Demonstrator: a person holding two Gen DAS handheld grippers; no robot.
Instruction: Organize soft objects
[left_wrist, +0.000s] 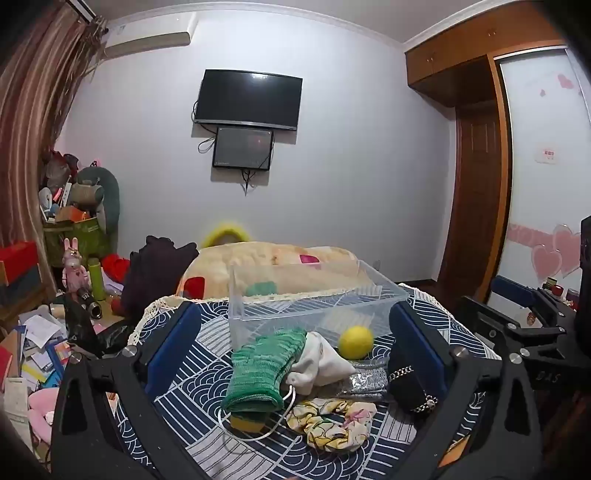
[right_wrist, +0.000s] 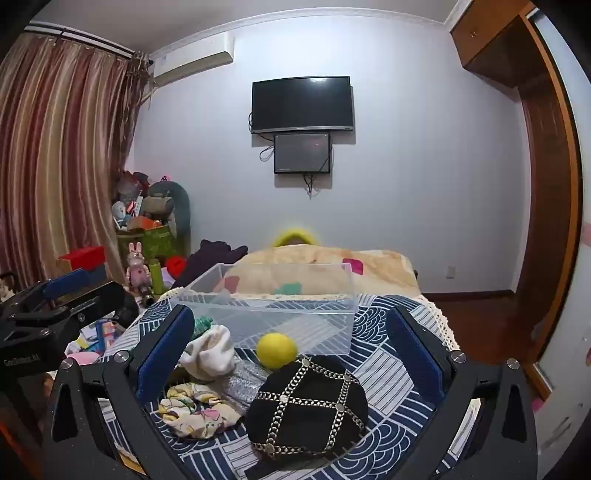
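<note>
A clear plastic bin (left_wrist: 314, 295) (right_wrist: 273, 302) stands empty on the blue patterned cloth (left_wrist: 192, 387). In front of it lie a green knit glove (left_wrist: 264, 369), a white cloth (left_wrist: 317, 363) (right_wrist: 210, 352), a yellow ball (left_wrist: 355, 342) (right_wrist: 276, 350), a floral scrunchie (left_wrist: 332, 421) (right_wrist: 195, 413), a silver fabric strip (left_wrist: 364, 380) and a black chain-trimmed hat (right_wrist: 308, 408) (left_wrist: 412, 387). My left gripper (left_wrist: 295, 343) is open above the glove and cloth. My right gripper (right_wrist: 295, 347) is open above the hat. Both are empty.
A yellow sponge (left_wrist: 245, 421) and a white cord (left_wrist: 258, 432) lie under the glove. A beige blanket (left_wrist: 273, 269) lies behind the bin. Cluttered shelves and toys (left_wrist: 74, 236) fill the left. A wardrobe (left_wrist: 480, 166) stands right.
</note>
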